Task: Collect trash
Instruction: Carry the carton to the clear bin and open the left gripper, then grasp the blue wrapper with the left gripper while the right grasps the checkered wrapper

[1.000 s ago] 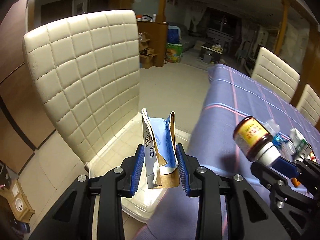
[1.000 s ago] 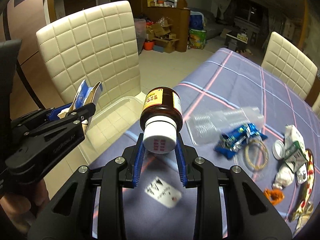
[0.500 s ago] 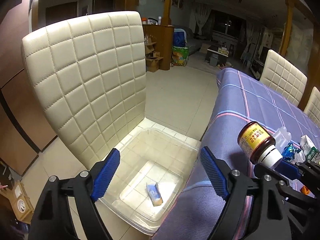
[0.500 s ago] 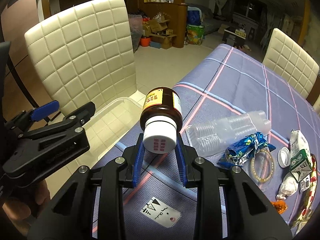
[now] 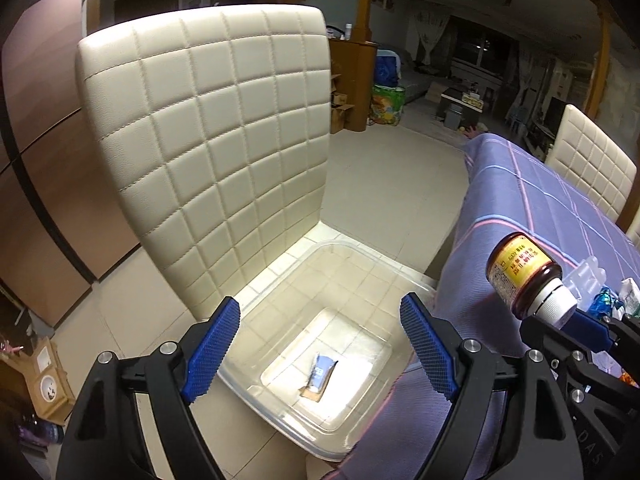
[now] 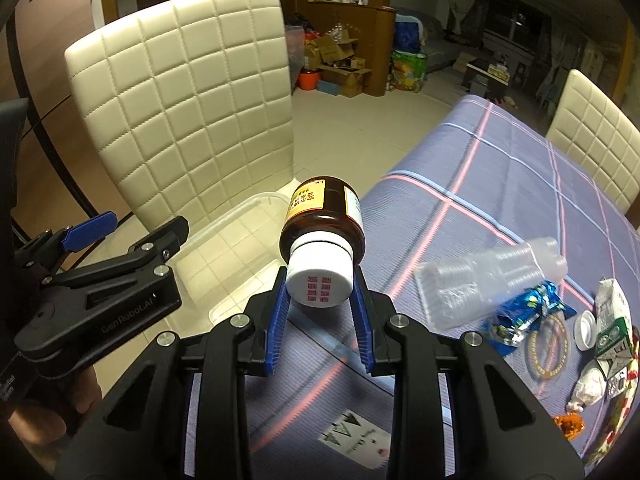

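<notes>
The left gripper (image 5: 320, 344) hangs over a clear plastic bin (image 5: 360, 256) that sits on the seat of a cream quilted chair (image 5: 208, 144). Its blue pads stand wide apart with nothing between them. Seen from the left wrist, a small torn blue carton (image 5: 320, 376) lies flat on the bin's floor, at about 6 o'clock from the bin's centre, directly below the gap between the pads.

The right gripper (image 6: 320, 316) is clamped on the white cap of a brown medicine bottle (image 6: 324, 220) — the bottle sticks out forward past the fingertips, its yellow label facing up and left. In the right wrist view the bottle sits over the edge of the blue plaid tablecloth (image 6: 500, 168), with the bin at about 9 o'clock from it.

More trash lies on the cloth at 3 to 4 o'clock from the bottle: a clear plastic tray (image 6: 492, 280), a crumpled blue wrapper (image 6: 524, 316) touching its near edge, a white bottle cap (image 6: 585, 330), and a green and white carton (image 6: 612, 328) — all well apart from the bin. A second cream chair (image 6: 592, 136) stands at the table's far side.
</notes>
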Demonstrator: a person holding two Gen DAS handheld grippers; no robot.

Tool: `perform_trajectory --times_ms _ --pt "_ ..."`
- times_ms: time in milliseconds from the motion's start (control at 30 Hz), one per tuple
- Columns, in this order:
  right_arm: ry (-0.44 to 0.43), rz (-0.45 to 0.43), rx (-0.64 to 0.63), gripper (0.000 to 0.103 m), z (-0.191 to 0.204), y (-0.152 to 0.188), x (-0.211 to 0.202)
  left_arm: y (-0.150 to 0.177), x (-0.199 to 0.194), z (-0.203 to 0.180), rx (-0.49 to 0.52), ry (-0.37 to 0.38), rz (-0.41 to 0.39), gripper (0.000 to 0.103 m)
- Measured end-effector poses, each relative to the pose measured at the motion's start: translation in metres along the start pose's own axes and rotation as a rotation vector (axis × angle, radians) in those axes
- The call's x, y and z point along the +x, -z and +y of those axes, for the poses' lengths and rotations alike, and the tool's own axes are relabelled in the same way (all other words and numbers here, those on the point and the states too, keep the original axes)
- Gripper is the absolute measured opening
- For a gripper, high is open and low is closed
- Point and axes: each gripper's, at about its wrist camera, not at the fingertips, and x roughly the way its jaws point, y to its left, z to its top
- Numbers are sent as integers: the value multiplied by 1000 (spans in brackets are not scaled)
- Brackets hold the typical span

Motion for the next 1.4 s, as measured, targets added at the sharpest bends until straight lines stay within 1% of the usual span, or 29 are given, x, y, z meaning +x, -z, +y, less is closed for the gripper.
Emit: perform_trajectory --times_ms 200,267,300,467,567,733,867,1000,1133,1233,1300,1367,1400 --pt "-26 -15 -45 31 18 -7 4 2 -6 10 -8 -37 -12 80" --pt "-21 -25 -46 31 21 -10 6 3 -7 13 -11 -44 -13 80" --pt "-17 -29 -45 33 21 -10 6 3 -8 14 -13 -46 -13 80" --pt "12 -27 -27 33 15 -9 7 4 -8 13 -13 -48 -8 80" --pt "15 -19 -14 33 10 -6 5 4 -9 8 -3 -36 -6 80" --pt "30 -31 7 33 -1 1 -9 7 -16 -4 23 -14 -12 80" --pt "56 -42 34 33 -15 11 -22 10 -23 -21 52 7 -10 80" --pt "90 -38 85 33 -38 26 -36 15 -33 -45 98 51 -11 80" --pt "132 -35 152 33 -68 48 -54 25 -46 -81 173 106 -17 80" --pt "186 -42 209 33 -98 68 -70 34 -53 -109 226 158 -8 80" --pt "210 -31 253 36 -118 81 -77 40 -55 -128 264 189 6 80" --pt "236 -19 311 60 -139 93 -83 45 -54 -143 291 222 25 80" --pt "259 -30 343 61 -151 100 -89 47 -54 -150 299 232 33 80"
